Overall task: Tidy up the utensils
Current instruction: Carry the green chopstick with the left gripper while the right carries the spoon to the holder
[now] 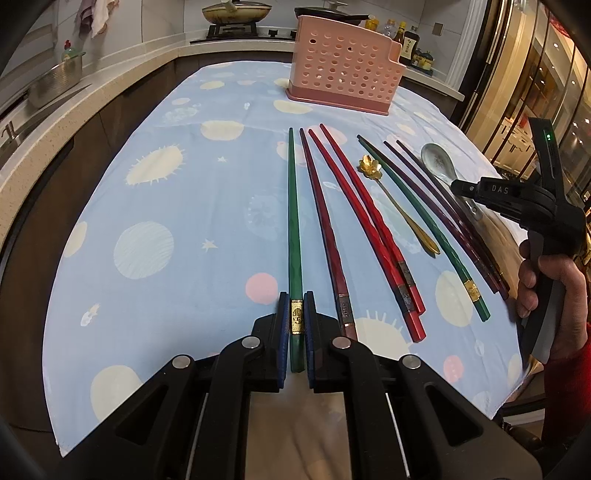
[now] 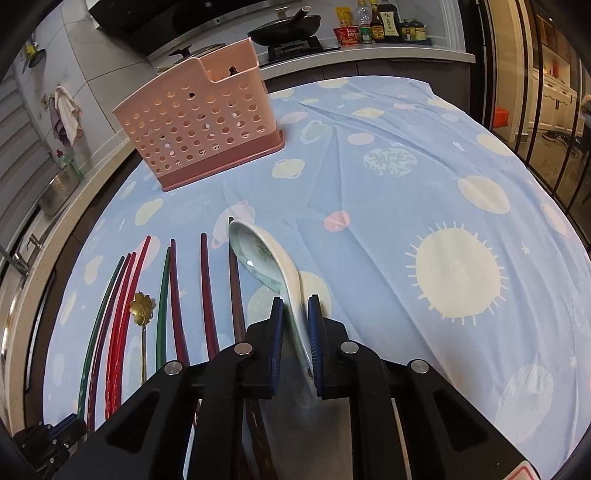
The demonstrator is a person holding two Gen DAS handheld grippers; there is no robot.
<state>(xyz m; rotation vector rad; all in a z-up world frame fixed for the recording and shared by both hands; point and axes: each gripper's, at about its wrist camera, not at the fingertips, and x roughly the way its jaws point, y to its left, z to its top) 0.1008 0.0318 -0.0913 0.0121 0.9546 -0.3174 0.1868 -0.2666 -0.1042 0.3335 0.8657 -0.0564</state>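
My left gripper (image 1: 296, 301) is shut on the gold-banded end of a green chopstick (image 1: 293, 221) that lies on the blue tablecloth. My right gripper (image 2: 296, 304) is shut on the handle of a white ceramic spoon (image 2: 258, 254), tilted on its side. The right gripper also shows in the left wrist view (image 1: 458, 186) over the spoon (image 1: 437, 162). Several red, dark red, purple and green chopsticks (image 1: 362, 229) and a gold flower spoon (image 1: 369, 168) lie in a row between the grippers. A pink perforated utensil holder (image 1: 343, 70) stands at the far end of the table.
The blue patterned tablecloth (image 1: 177, 206) covers the table. A kitchen counter with a sink (image 1: 22, 122) runs along the left. A stove with pans (image 1: 236, 14) and sauce bottles (image 2: 384, 22) sits behind the holder. Glass doors (image 2: 546, 92) stand on the right.
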